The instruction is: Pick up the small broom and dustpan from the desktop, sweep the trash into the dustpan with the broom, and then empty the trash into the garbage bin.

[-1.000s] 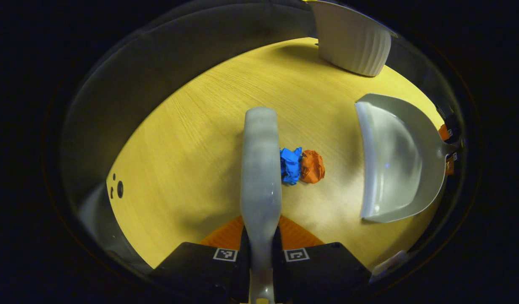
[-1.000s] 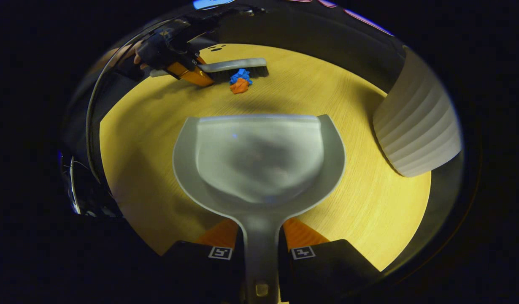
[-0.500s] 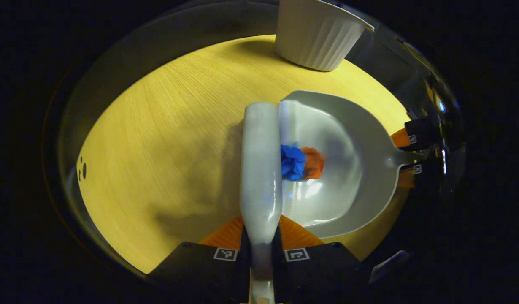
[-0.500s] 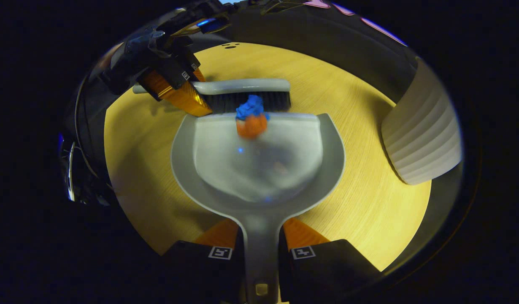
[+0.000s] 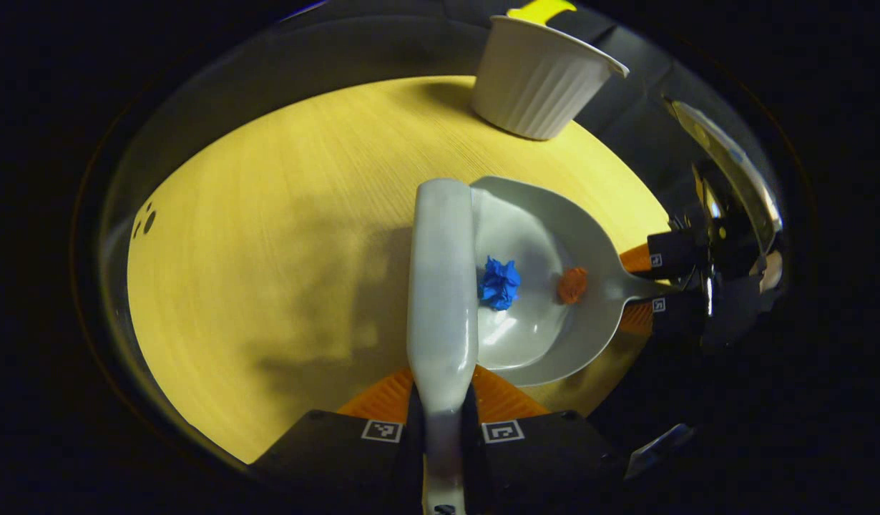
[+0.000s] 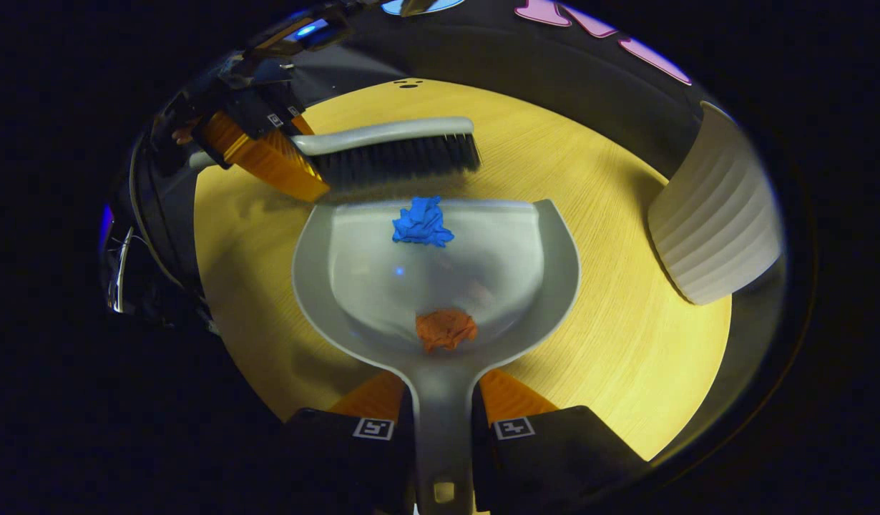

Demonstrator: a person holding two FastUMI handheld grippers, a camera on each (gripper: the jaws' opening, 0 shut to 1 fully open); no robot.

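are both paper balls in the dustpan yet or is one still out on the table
Both are in. The blue ball lies just inside the dustpan front lip; the orange ball sits at the back by the handle.

Ahead of my right gripper (image 6: 442, 400) the broom (image 6: 393, 151) barred the dustpan (image 6: 554, 286) mouth; to its right the ribbed bin (image 6: 712, 214) blocked passage, bare tabletop (image 6: 590, 179) between them.

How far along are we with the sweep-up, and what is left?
Sweeping looks done: the blue paper wad and the orange paper wad both lie inside the dustpan. In hand: the right hand-held gripper grips the dustpan handle, the left hand-held gripper holds the broom. Left: tip the wads into the white ribbed bin.
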